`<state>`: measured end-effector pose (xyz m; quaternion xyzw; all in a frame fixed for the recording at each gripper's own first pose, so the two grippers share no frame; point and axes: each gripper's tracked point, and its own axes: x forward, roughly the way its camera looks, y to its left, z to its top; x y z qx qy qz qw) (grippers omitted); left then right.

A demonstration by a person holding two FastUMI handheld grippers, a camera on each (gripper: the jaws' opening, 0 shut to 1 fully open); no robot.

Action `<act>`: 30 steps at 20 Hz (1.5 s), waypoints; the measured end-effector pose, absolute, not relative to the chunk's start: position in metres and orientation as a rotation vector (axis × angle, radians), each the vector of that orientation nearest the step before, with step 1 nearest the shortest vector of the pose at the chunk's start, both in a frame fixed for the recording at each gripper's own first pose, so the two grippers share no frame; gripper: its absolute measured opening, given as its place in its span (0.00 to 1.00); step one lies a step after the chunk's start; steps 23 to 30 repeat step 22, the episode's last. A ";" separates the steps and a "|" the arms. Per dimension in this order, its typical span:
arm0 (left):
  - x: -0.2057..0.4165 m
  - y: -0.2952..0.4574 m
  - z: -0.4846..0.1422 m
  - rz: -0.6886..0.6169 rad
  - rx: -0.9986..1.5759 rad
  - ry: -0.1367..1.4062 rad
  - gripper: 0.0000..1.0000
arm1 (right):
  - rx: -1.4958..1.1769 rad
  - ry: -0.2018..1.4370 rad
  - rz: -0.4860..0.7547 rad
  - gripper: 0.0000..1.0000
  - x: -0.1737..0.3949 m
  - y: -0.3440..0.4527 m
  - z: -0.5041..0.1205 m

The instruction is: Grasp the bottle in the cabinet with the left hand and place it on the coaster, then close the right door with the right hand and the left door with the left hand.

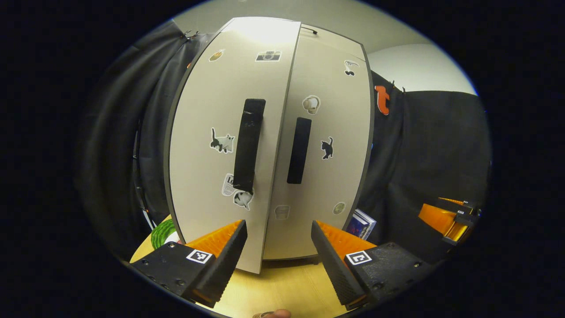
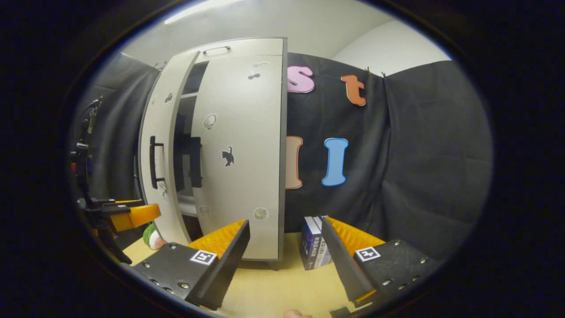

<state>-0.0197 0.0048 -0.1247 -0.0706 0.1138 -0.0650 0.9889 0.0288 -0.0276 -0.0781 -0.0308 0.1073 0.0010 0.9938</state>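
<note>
Facing the cabinet [image 1: 269, 145] head-on, the left gripper [image 1: 278, 251] stood with its fingers spread wide and nothing between them, the ridged, wedge-shaped pads [image 1: 216, 240] framing the lower edge of the left door [image 1: 207, 150]. That door was not quite shut: its free edge stood proud of the right door [image 1: 326, 145], and the right gripper view showed a dark gap between the two, with a shelf inside. The left door's handle [image 1: 248, 145], a tall black bar with its long axis upright, lay straight ahead of and above the left fingers, so the left gripper was plainly the nearer one for the push that, as I judged it, remained. The right door looked flush with the cabinet side. The right gripper [image 2: 282, 260] hung farther back and off to the side, its fingers likewise parted and empty, near a small stack of books [image 2: 314, 245] on the pale wooden table [image 1: 282, 287]. The doors were smooth, matt, pale panels dotted with stickers. The bottle could not be made out; a green round object [image 1: 162, 233] at the cabinet's left foot might be the coaster
</note>
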 end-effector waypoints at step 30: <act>0.028 -0.124 0.072 -0.061 -0.096 0.056 0.96 | -0.147 0.021 0.000 0.93 0.093 -0.113 0.088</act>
